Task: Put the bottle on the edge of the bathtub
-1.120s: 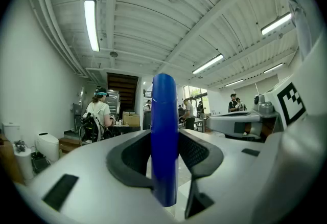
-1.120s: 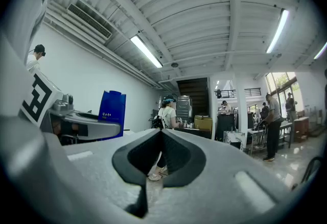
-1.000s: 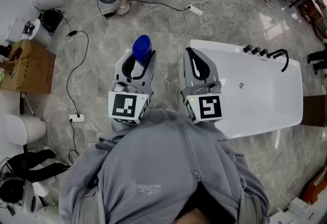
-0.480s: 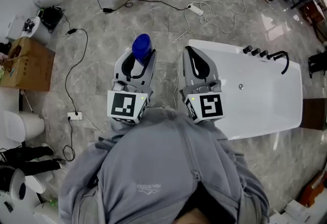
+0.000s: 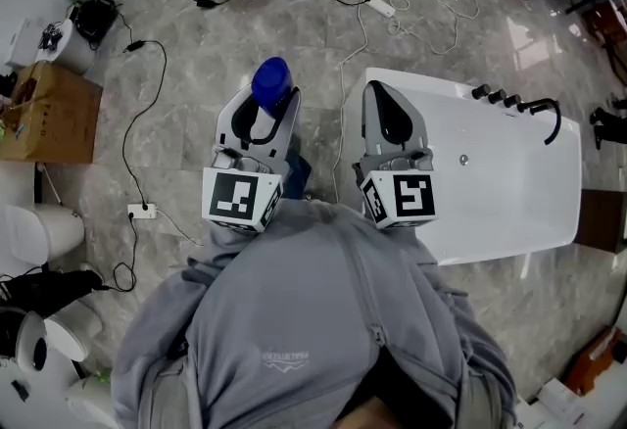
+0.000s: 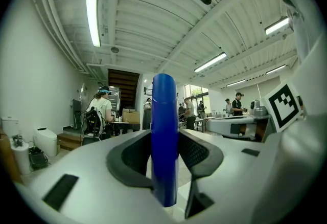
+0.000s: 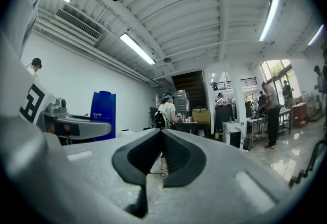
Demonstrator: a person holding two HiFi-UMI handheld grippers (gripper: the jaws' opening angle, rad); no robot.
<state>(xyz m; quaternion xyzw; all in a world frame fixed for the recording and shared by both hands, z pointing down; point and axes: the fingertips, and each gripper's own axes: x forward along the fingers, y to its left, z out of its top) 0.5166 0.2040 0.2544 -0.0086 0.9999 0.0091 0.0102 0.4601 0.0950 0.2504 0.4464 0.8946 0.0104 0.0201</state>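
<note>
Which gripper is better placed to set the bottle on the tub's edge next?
Left: the left gripper grips the blue bottle; the right gripper is shut and empty, though nearer the bathtub.

Side by side and level, left tongs (image 5: 264, 107) clamp the bottle (image 5: 271, 82), right tongs (image 5: 378, 92) closed empty.

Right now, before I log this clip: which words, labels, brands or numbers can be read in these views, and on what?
No text can be read in full.
Blue bottle: a white printed line, seen in the right gripper view, too blurred to read.
Grey sweatshirt: a small logo with lettering, too small to read.
Marker cube at left and the one at right: black-and-white square patterns, no words.
</note>
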